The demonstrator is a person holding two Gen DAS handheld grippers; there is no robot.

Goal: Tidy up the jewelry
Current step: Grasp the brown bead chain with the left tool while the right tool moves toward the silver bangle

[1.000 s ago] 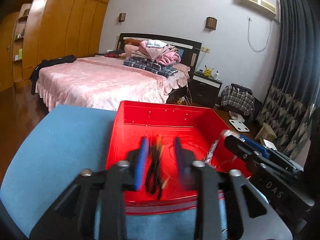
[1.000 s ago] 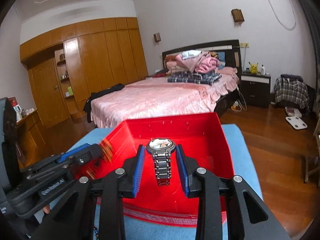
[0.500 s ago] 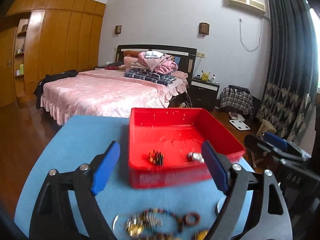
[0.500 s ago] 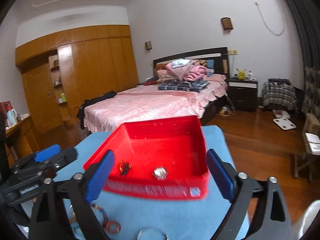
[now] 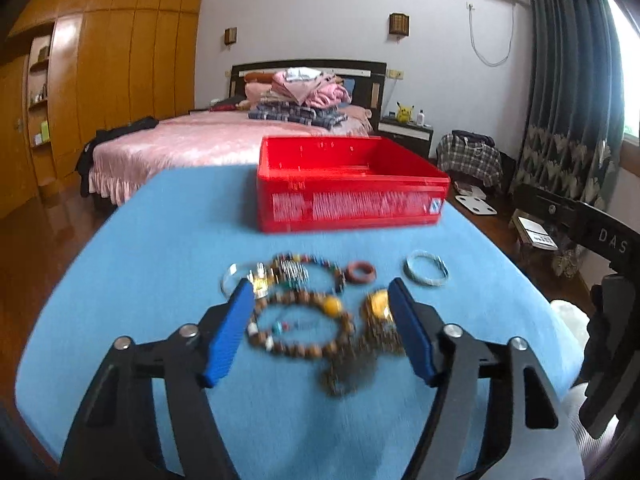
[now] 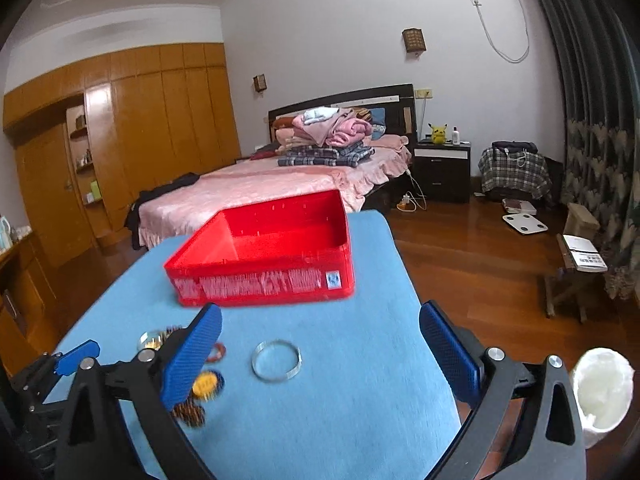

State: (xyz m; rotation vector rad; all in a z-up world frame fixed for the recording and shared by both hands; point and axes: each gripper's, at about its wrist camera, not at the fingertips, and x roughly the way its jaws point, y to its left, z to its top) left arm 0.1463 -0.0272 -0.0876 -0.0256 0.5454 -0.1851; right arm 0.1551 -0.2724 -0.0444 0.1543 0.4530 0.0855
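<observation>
A red plastic box [image 5: 352, 196] stands on the blue table [image 5: 160, 240]; it also shows in the right wrist view [image 6: 264, 268]. Loose jewelry lies in front of it: a wooden bead bracelet [image 5: 304, 326], a colourful bead bracelet [image 5: 308, 268], a reddish ring [image 5: 360, 273], a silver bangle [image 5: 426, 273] and an amber pendant [image 5: 378, 304]. My left gripper [image 5: 320, 332] is open and empty, low over the bead bracelet. My right gripper [image 6: 320, 352] is open and empty over the silver bangle [image 6: 276, 360].
The table's right edge drops to a wooden floor [image 6: 480, 248]. A pink bed [image 6: 260, 188] stands behind the table. A white roll [image 6: 604, 388] sits at the lower right. A wooden stool [image 6: 576, 276] is on the floor to the right.
Both grippers let go of a bead string and a watch into the red box, opened wide, and pulled back toward the loose jewelry in front of the box.
</observation>
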